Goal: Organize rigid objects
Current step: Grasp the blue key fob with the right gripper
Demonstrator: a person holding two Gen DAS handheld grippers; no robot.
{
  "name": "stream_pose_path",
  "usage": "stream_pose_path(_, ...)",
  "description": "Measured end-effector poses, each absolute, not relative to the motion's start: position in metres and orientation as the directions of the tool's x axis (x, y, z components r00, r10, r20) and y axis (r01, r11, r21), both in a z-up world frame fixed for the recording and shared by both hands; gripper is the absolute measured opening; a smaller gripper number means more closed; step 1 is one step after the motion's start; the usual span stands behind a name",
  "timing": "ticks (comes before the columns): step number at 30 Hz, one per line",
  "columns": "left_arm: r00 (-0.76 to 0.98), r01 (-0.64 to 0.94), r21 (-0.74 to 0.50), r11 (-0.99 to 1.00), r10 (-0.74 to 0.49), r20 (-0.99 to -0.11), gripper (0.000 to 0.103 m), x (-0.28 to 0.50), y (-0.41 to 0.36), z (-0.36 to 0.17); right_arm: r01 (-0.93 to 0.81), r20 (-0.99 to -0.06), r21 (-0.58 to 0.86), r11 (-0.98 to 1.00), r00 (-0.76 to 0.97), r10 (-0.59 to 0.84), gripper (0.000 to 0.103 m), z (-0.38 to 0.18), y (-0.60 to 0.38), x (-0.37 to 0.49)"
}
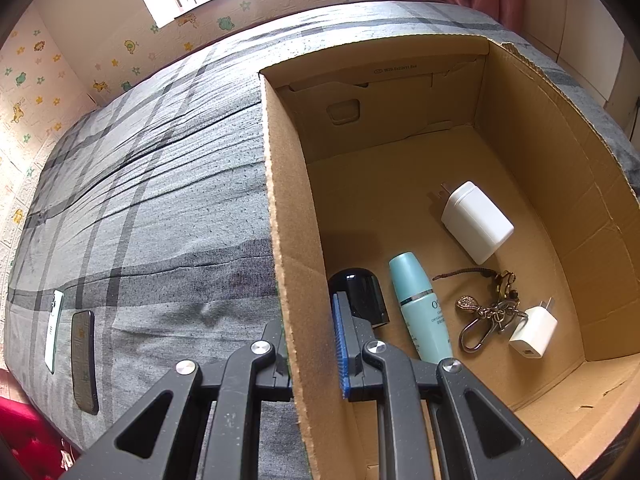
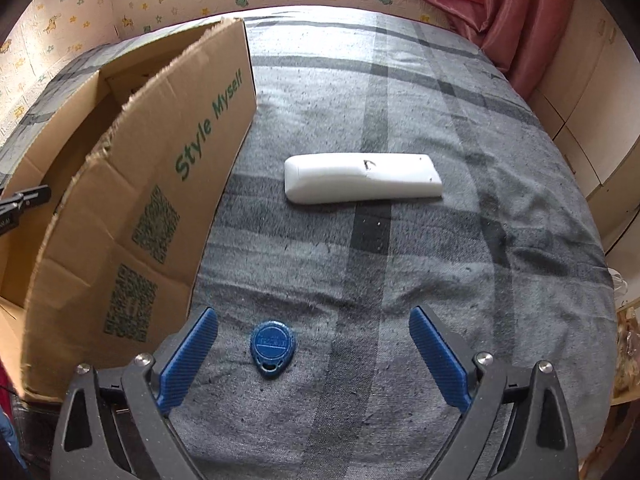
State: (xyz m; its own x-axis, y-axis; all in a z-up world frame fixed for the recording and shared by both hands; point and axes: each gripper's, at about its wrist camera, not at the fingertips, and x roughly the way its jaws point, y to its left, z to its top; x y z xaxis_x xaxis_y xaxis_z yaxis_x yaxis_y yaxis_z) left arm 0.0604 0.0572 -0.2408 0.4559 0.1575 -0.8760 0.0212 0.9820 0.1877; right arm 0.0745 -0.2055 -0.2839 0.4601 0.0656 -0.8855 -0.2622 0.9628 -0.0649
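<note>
Standing beside fob (image 2: 273,347), box wall (image 2: 132,216); remote (image 2: 362,177) beyond.

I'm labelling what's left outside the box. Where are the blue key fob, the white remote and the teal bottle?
blue key fob (image 2: 273,346), right wrist view, round face.
white remote (image 2: 362,178), right wrist view, middle of its back.
teal bottle (image 1: 420,308), left wrist view, body, inside the cardboard box.

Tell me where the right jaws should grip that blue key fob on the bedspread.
Grip the blue key fob across its round body, coming straight down from above. It lies flat on the bedspread, its small loop end pointing toward the camera, already between the open jaws but nearer the left one, so shift left first.
</note>
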Motion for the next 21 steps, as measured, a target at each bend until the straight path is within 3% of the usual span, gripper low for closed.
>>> stream_pose_path(6, 0.456, 0.021, 0.189, 0.982, 0.159, -0.876, 0.016, 0.060, 0.056, -0.241, -0.261, -0.895, -0.063, 0.963, 0.442, 0.061, 0.095, -0.297, -0.205, 0.072)
stream_pose_path(10, 0.456, 0.021, 0.189, 0.982, 0.159, -0.876, 0.016, 0.061, 0.056, -0.241, -0.278, -0.903, -0.063, 0.958, 0.425, 0.064, 0.086, -0.305, -0.202, 0.069)
stream_pose_path(13, 0.456, 0.022, 0.190, 0.982, 0.159, -0.876, 0.016, 0.061, 0.055, -0.240, -0.290, -0.912, -0.024, 0.957, 0.398, 0.097, 0.063, -0.306, -0.201, 0.066)
stream_pose_path(15, 0.456, 0.021, 0.190, 0.981, 0.160, -0.876, 0.016, 0.061, 0.056, -0.240, -0.295, -0.916, -0.021, 0.955, 0.389, 0.100, 0.054, -0.306, -0.200, 0.065)
stream_pose_path(17, 0.457, 0.021, 0.188, 0.982, 0.158, -0.875, 0.016, 0.060, 0.056, -0.240, -0.301, -0.919, -0.004, 0.954, 0.377, 0.115, 0.028, -0.307, -0.200, 0.065)
stream_pose_path(21, 0.457, 0.021, 0.188, 0.982, 0.158, -0.875, 0.016, 0.060, 0.056, -0.239, -0.303, -0.916, -0.005, 0.953, 0.384, 0.117, 0.028, -0.303, -0.200, 0.062)
